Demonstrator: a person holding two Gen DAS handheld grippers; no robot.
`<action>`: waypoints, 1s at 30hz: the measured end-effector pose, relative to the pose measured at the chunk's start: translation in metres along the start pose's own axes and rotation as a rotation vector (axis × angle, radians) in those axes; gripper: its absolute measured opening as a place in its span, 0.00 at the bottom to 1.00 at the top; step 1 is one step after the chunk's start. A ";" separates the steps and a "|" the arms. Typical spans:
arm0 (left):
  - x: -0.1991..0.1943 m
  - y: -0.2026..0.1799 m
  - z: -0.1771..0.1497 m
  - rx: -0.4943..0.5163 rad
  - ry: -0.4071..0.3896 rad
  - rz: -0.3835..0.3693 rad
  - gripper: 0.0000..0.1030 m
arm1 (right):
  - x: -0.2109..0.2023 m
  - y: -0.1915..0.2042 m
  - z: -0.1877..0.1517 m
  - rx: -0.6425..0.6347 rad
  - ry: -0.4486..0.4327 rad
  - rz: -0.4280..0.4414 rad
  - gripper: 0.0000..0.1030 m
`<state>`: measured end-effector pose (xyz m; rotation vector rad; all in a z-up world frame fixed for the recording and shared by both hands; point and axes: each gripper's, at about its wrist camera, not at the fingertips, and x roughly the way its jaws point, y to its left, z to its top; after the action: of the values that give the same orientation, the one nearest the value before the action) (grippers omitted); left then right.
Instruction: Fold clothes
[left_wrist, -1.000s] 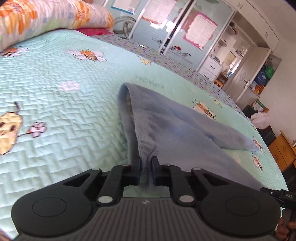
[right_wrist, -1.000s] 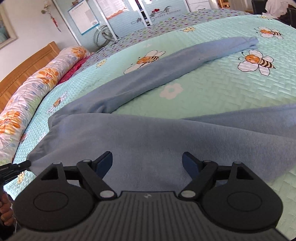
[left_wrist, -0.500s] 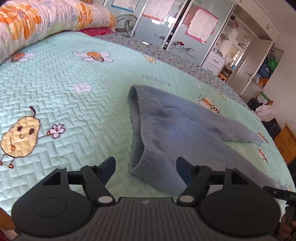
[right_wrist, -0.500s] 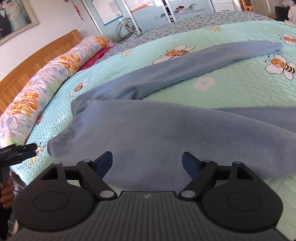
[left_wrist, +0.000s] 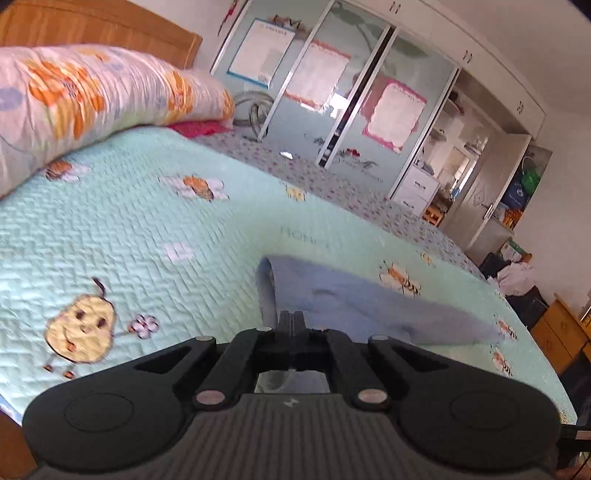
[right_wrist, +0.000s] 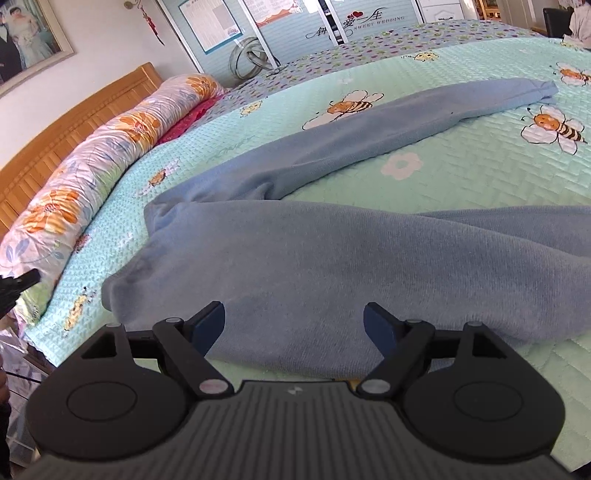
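Blue sweatpants (right_wrist: 332, 258) lie spread on the bed (right_wrist: 480, 177); left tongs (left_wrist: 291, 318) clenched empty, right tongs (right_wrist: 294, 325) released above the waistband

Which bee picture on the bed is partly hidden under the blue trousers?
The bee beside the upper leg of the blue trousers: the leg covers its lower wing. The other bees show whole.
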<state>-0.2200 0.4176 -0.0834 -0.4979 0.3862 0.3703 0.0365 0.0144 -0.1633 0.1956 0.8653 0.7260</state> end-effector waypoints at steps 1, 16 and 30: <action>0.000 0.004 0.000 -0.003 0.017 0.002 0.00 | 0.001 -0.001 0.000 0.011 0.001 0.010 0.80; 0.125 -0.034 -0.053 0.108 0.298 -0.091 0.00 | -0.005 -0.008 -0.006 0.052 0.019 0.008 0.80; 0.107 -0.031 -0.046 0.099 0.243 -0.072 0.68 | 0.007 -0.015 -0.012 0.089 0.064 0.023 0.80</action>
<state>-0.1268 0.3944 -0.1559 -0.4596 0.6174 0.2196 0.0379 0.0061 -0.1818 0.2633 0.9586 0.7190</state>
